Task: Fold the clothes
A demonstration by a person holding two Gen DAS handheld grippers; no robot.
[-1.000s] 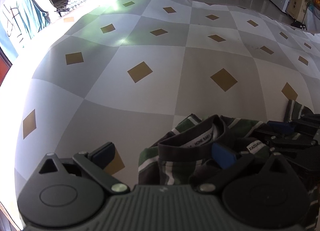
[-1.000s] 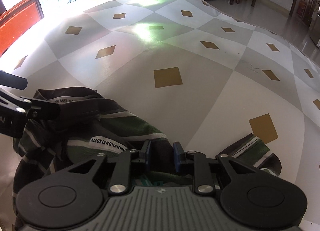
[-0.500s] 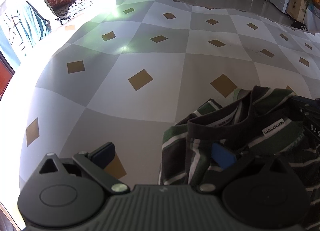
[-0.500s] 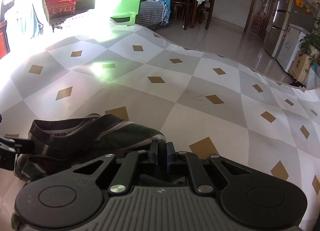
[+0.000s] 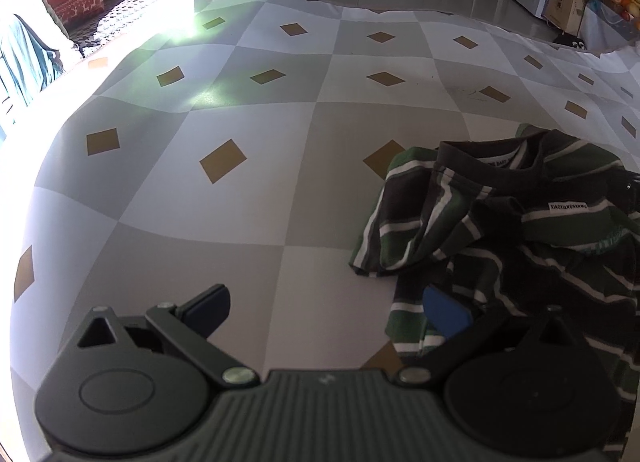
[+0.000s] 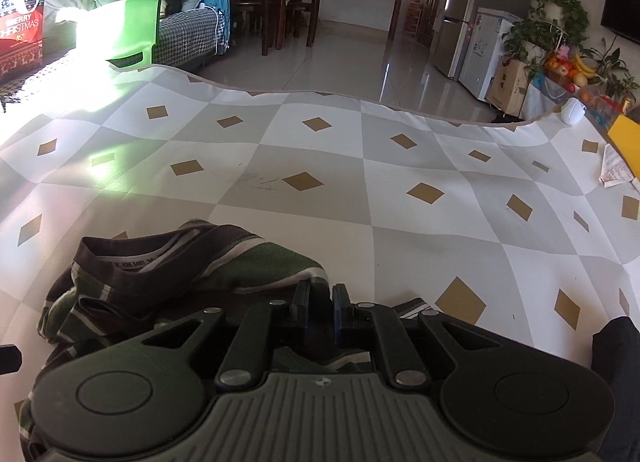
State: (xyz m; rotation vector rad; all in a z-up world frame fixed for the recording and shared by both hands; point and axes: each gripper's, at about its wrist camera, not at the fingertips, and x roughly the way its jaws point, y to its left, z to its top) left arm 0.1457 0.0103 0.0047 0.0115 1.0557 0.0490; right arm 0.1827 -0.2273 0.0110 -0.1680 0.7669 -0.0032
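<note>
The left gripper (image 5: 326, 312) stands wide open and empty, one pad against the striped shirt (image 5: 500, 221), which has shifted rightward across the checked mat (image 5: 240, 197). The right gripper (image 6: 320, 304) has clamped shut on shirt fabric and lifted it: unfolding has begun. Only the right view shows that pinch; the left view alone shows the chest label.

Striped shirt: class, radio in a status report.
Right hand-held gripper shut on striped shirt. Left hand-held gripper open, one finger under cloth. Checked tablecloth unobstructed.

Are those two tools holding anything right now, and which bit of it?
The right tool pinches a fold of the green-and-brown striped shirt, below its collar. The left tool stands open, holding nothing.
</note>
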